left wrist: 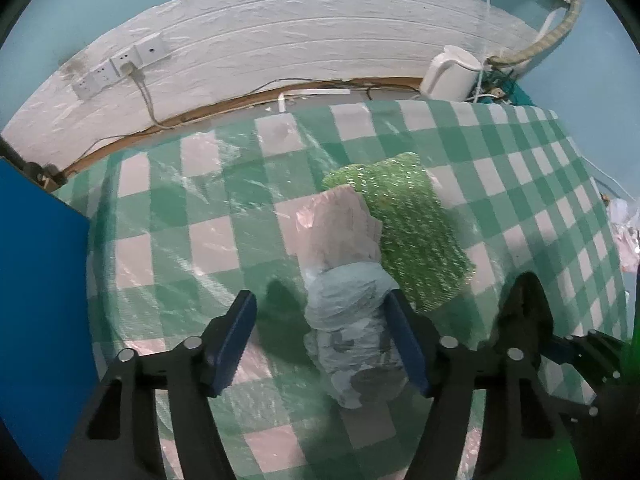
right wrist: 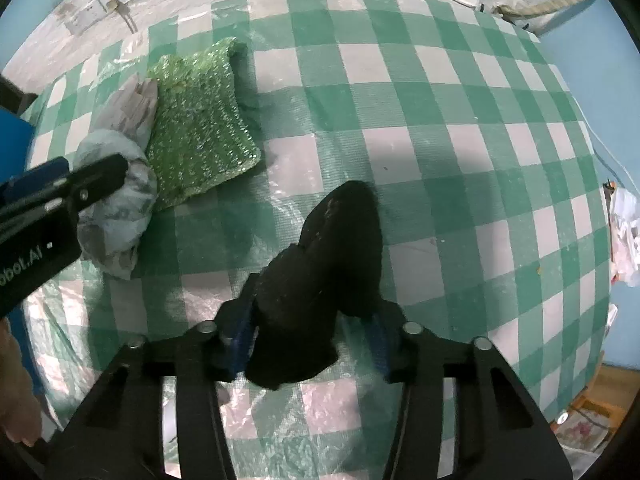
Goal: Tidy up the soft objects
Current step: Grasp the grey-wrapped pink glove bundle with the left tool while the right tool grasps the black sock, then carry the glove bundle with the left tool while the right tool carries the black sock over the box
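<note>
On the green-and-white checked tablecloth (left wrist: 192,240) a pale blue-grey cloth bundle (left wrist: 352,320) lies between the fingers of my left gripper (left wrist: 320,300). Its right pad touches the bundle, while a clear gap remains at the left pad, so the gripper is open. A pinkish-grey cloth (left wrist: 336,224) sits at the bundle's far end beside a glittery green sponge pad (left wrist: 412,236). My right gripper (right wrist: 316,300) points down and is shut on a black cloth (right wrist: 332,256), which bulges up between its blue pads. The bundle (right wrist: 116,208) and the green pad (right wrist: 196,128) lie to its left.
A white kettle (left wrist: 452,72) stands at the table's back right corner near tangled cables. Wall sockets (left wrist: 120,64) with a plugged cord are behind the table. A blue box (left wrist: 36,280) borders the left side. Plastic film covers the cloth. Clutter (right wrist: 624,236) lies past the right edge.
</note>
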